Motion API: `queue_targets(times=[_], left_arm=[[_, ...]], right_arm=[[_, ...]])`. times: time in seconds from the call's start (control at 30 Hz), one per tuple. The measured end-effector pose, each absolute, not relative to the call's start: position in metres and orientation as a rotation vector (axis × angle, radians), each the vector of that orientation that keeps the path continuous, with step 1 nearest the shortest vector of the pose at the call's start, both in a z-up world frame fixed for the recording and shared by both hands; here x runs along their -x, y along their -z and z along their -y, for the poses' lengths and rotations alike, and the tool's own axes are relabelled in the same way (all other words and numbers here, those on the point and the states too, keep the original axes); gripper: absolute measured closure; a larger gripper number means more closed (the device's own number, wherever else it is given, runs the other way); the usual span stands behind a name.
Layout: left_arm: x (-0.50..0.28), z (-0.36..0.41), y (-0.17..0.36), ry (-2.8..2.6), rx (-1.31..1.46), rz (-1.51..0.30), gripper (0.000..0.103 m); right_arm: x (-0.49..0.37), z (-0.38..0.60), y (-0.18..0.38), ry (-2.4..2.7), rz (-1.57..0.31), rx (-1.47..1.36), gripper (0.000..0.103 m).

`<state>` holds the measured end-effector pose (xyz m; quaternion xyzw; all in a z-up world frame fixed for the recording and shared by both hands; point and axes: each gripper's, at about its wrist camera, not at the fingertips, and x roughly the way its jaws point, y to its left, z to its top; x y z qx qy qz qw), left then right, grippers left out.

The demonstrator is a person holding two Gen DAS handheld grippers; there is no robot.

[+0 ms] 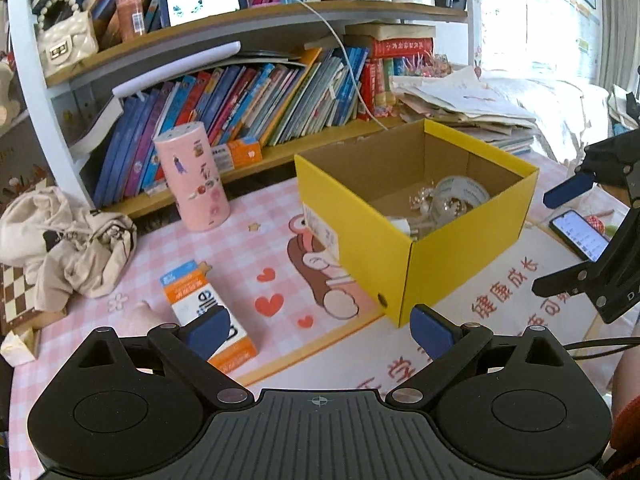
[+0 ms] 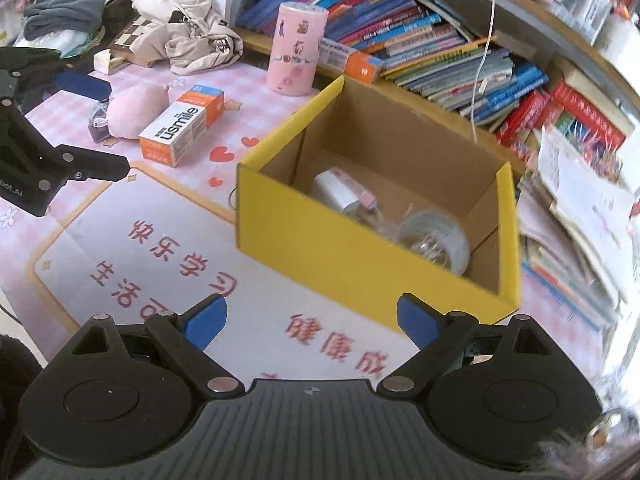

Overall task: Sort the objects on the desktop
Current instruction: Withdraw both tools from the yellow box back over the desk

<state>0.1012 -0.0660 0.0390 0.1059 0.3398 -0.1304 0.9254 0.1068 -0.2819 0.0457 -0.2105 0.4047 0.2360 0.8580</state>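
An open yellow cardboard box (image 1: pixel 400 248) (image 2: pixel 360 256) stands on the pink checked desk mat. Inside lie a clear tape roll (image 2: pixel 436 240), a small white and pink box (image 2: pixel 340 192) and some clear bits. Left of it lie an orange and white usmile carton (image 1: pixel 204 312) (image 2: pixel 182 128), a pink soft lump (image 2: pixel 134 114) and a small dark bottle (image 2: pixel 98 120). A pink cylinder (image 1: pixel 196 176) (image 2: pixel 294 48) stands by the shelf. My left gripper (image 1: pixel 320 332) (image 2: pixel 118 128) is open and empty, near the carton. My right gripper (image 2: pixel 312 320) (image 1: pixel 560 240) is open and empty, in front of the box.
A bookshelf (image 1: pixel 240 92) full of books runs along the back. A beige cloth bag (image 1: pixel 68 240) and a chessboard (image 1: pixel 16 292) sit at the left. Stacked papers (image 1: pixel 460 104) lie right of the box, with a lit phone (image 1: pixel 580 236) on the mat.
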Motion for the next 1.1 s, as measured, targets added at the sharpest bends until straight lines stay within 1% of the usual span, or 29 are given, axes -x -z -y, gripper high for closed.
queue_targets(times=[0.63, 1.1], left_arm=[[-0.069, 0.000, -0.015, 0.219, -0.143, -0.764, 0.005], [-0.040, -0.057, 0.013, 0.096, -0.050, -0.836, 0.005]], right_arm=[[-0.087, 0.212, 0.010, -0.435, -0.986, 0.315, 0.010], [-0.078, 0.150, 0.032, -0.499, -1.035, 0.384, 0.010]])
